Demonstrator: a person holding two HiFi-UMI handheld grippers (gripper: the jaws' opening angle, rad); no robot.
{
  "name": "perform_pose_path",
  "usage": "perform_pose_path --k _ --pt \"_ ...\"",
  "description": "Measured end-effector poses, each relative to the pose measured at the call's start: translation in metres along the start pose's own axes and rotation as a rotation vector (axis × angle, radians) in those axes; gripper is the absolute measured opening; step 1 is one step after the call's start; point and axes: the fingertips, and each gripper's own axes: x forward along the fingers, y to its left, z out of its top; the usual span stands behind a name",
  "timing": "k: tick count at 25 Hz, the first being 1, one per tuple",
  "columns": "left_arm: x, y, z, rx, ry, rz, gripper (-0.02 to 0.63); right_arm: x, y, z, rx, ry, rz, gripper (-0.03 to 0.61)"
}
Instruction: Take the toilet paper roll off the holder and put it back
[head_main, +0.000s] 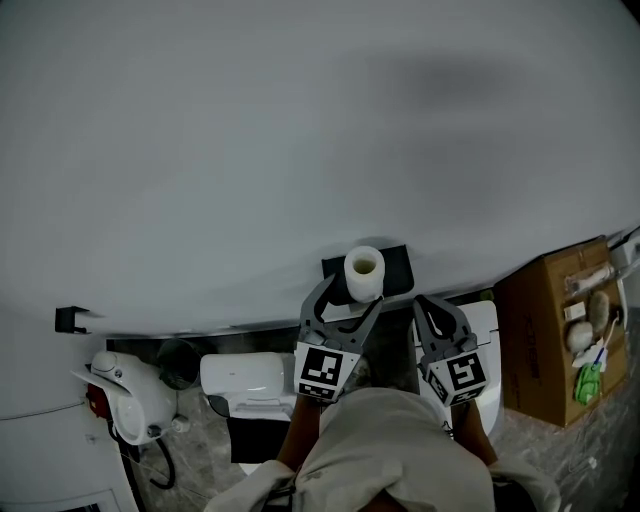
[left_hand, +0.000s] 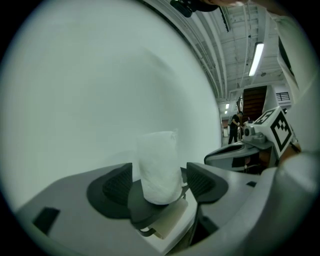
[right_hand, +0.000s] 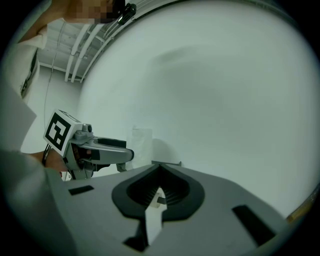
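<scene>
- Filling most of every view, a smooth pale wall (head_main: 300, 130) is seen. Only the left gripper view adds a ceiling (left_hand: 235, 40) with strip lights at 1 o'clock.
- A brown cardboard box (head_main: 560, 335) with small items on it is shown at 4 o'clock, in the head view alone.
- A glossy white fixture (head_main: 240, 378) at 7 o'clock and a rounded white device (head_main: 125, 395) at 8 o'clock are likewise seen only from the head.
- The left gripper (head_main: 351, 294) is held at 6 o'clock with its jaws spread on either side of the roll. In its own view the ribbed dark pads are seen just clear of the paper, not pressing.
- The right gripper (head_main: 428, 303), just beside it at 5 o'clock, is empty, and its jaws are shown brought together in its own view.
- A flat black holder (head_main: 398, 262) is set against the wall.
- The toilet paper roll (head_main: 364, 272), a soft white cylinder, is stood upright on the holder. Its hollow core is visible only from above.
- A small black bracket (head_main: 70, 320) is seen on the wall at 9 o'clock.
</scene>
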Motion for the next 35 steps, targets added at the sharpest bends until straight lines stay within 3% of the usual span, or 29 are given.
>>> perform_pose_path --k 17,20,35 --pt "0.02 0.003 -0.002 0.061 0.031 -0.024 0.333 -0.003 -0.007 -0.004 0.018 0.005 -0.054 -0.005" --pt "0.019 0.004 -0.003 0.076 0.033 -0.019 0.3 -0.005 -0.006 -0.005 0.02 0.005 -0.058 -0.005" --pt "0.019 0.006 -0.002 0.082 0.025 -0.018 0.288 -0.013 -0.003 -0.005 0.014 0.008 -0.072 -0.003"
